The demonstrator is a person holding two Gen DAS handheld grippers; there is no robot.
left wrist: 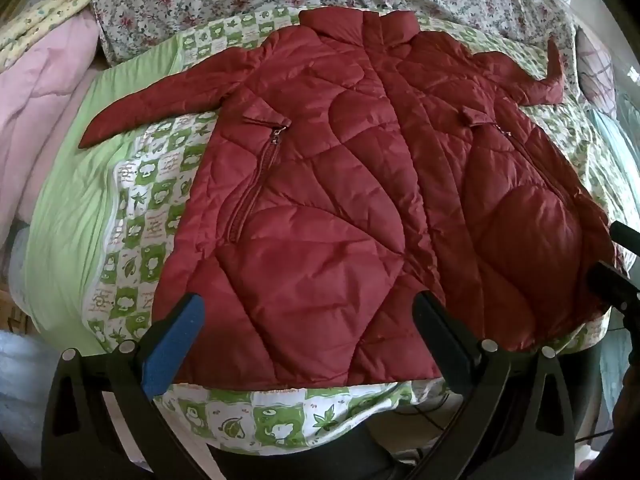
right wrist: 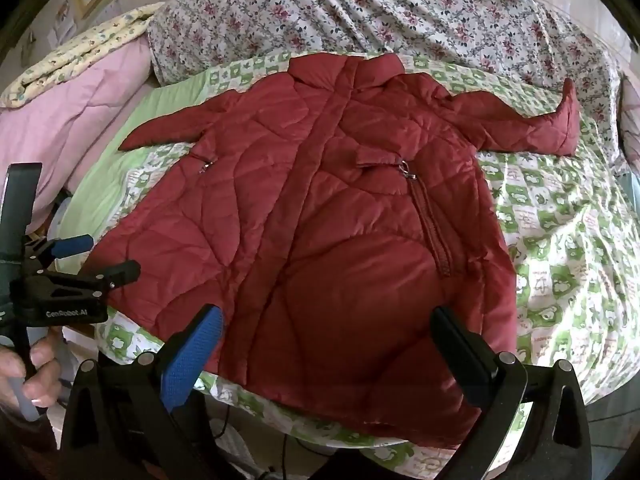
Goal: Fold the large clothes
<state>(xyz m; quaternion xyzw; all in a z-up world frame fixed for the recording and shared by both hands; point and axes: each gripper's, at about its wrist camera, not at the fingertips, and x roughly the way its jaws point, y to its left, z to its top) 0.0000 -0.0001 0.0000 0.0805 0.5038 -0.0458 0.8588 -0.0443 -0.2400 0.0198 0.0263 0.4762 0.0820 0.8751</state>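
Note:
A dark red quilted jacket (left wrist: 352, 184) lies flat, front up, on the green-and-white patterned sheet (left wrist: 144, 200), collar away from me, both sleeves spread outward. It also shows in the right wrist view (right wrist: 320, 232). My left gripper (left wrist: 308, 340) is open and empty, hovering above the jacket's hem on the left half. My right gripper (right wrist: 324, 344) is open and empty, above the hem on the right half. The left gripper also shows in the right wrist view (right wrist: 96, 256) at the left, held in a hand.
A floral bedspread (right wrist: 360, 12) covers the far side of the bed. A pink quilt (left wrist: 44, 112) is piled at the left. The bed's near edge (left wrist: 280, 432) runs just below the hem, with cables and floor beneath.

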